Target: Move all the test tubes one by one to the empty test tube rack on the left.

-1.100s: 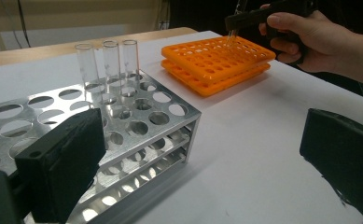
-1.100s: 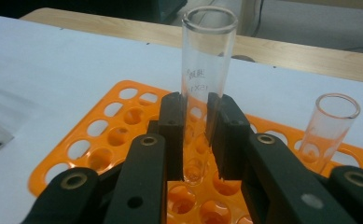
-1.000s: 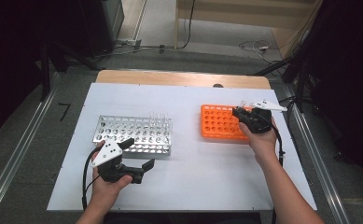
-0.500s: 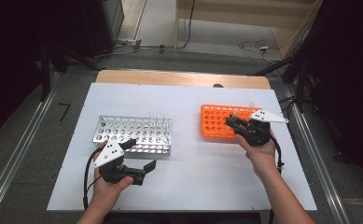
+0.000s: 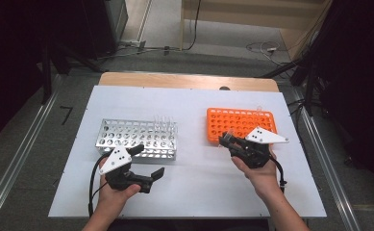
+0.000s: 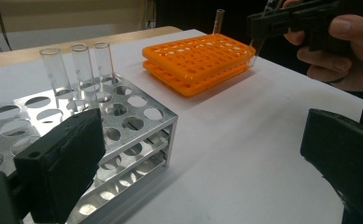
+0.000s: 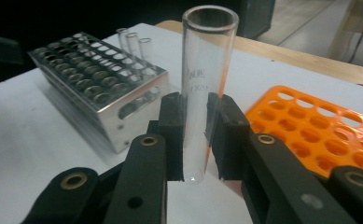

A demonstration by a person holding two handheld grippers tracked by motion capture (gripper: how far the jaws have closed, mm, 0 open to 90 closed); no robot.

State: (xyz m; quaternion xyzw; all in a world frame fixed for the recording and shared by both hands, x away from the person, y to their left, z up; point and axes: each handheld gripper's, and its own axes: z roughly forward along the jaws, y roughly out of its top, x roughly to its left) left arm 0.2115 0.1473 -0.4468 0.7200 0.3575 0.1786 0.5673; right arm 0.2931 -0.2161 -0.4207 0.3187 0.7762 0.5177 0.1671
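Right claw grips glass tube; orange rack beside.

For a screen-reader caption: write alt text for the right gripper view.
The right gripper holds a clear, empty glass test tube upright between its black jaws above a white table. A metal rack with three more tubes stands behind at left, and an orange rack lies at right.

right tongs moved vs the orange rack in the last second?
Yes. In the high view the right tongs, shut on a glass tube, have pulled back from over the orange rack's far right part to its near left edge, toward the person.
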